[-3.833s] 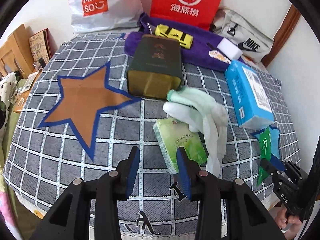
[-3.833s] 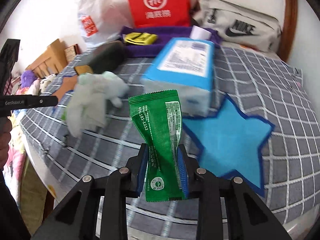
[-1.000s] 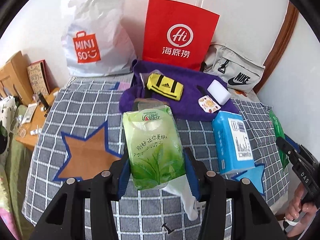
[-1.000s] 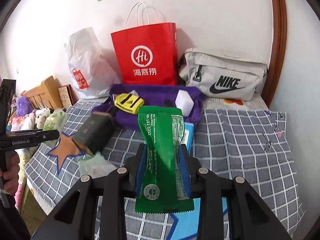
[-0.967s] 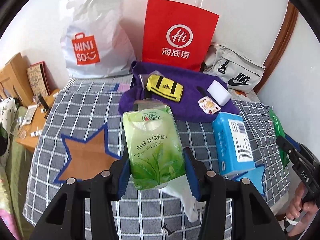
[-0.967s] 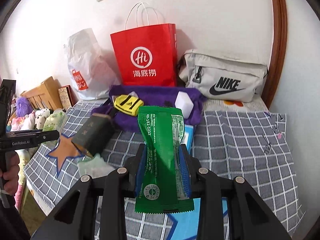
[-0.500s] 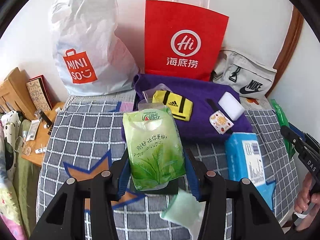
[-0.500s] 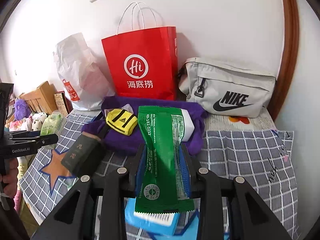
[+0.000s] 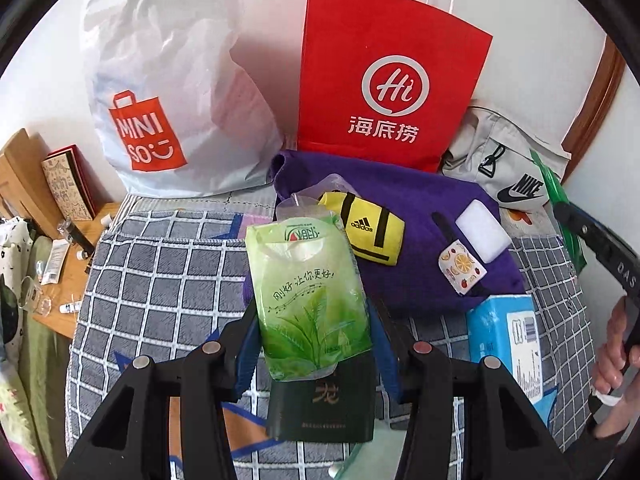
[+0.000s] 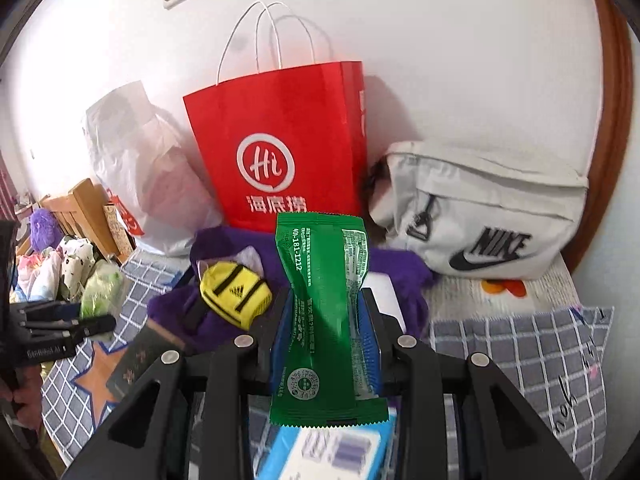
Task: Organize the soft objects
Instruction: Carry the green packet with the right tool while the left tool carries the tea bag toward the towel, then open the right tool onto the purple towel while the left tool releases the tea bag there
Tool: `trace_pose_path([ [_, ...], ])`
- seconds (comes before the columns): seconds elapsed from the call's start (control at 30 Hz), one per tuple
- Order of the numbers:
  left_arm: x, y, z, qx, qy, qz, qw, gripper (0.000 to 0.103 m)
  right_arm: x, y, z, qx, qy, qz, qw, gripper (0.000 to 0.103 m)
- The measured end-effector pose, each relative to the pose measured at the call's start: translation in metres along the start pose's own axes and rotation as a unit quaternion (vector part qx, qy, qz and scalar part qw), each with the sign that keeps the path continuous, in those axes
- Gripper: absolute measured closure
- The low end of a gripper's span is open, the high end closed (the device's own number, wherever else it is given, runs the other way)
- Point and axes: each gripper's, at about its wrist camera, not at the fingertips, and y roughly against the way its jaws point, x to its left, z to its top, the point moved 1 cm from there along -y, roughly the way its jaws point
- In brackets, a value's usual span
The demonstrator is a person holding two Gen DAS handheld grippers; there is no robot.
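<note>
Progress at this moment is judged as mid-transport, with both tongs loaded and nothing yet delivered. Left gripper (image 9: pixel 312 344) is clamped on a light green tissue pack (image 9: pixel 308 296), held upright above the grey checked bedspread (image 9: pixel 160 272) and in front of a dark green box (image 9: pixel 324 408) lying on it. Right gripper (image 10: pixel 326 344) is clamped on a dark green sachet (image 10: pixel 324 320), pinched at its waist so the wrapper stands upright above a blue tissue box (image 10: pixel 332 452). Both held items point toward the back of the bed, where a red paper bag (image 10: pixel 288 148), a white plastic bag (image 9: pixel 168 80) and a grey sling bag (image 10: pixel 480 216) stand against the wall. A purple cloth (image 9: pixel 420 216) lies in front of the bags and carries a yellow pouch (image 9: pixel 372 232), a white block (image 9: pixel 480 232) and a small fruit-print pouch (image 9: pixel 460 270). Which container is the destination cannot be told from these views; the open-topped red paper bag is a likely candidate. Remaining work, as a judgement: carry both packs to their destination, release them, then deal with the soft items on the purple cloth and the blue tissue box. An orange star patch (image 10: pixel 108 364) on the bedspread is partly covered by the dark green box. No item is visibly sorted so far.
</note>
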Motion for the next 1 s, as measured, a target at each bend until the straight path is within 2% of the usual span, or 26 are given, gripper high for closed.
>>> trace_pose_path([
  [0.17,-0.001,-0.015,0.013,0.002,-0.001,0.001,1.0000,0.055,0.001,-0.026,0.009,0.001,0.008,0.007,1.000,0.070],
  [0.37,-0.005,-0.042,0.031,0.009,-0.004,0.001,0.9999,0.055,-0.004,-0.066,-0.004,0.035,0.009,0.015,0.999,0.070],
  [0.53,-0.015,-0.064,0.044,0.017,-0.003,-0.028,0.9995,0.055,-0.012,-0.090,-0.012,0.068,0.005,0.020,0.997,0.070],
  [0.73,-0.022,-0.090,0.043,0.030,0.004,-0.057,0.9979,0.055,-0.018,-0.111,-0.020,0.096,-0.008,0.030,0.995,0.070],
  [0.8,-0.022,-0.098,0.042,0.045,-0.002,-0.053,0.9976,0.055,-0.016,-0.120,-0.024,0.108,-0.011,0.035,0.993,0.070],
  [1.0,-0.018,-0.107,0.040,0.054,-0.005,-0.043,0.9976,0.055,-0.008,-0.134,-0.032,0.134,-0.001,0.044,0.990,0.070],
])
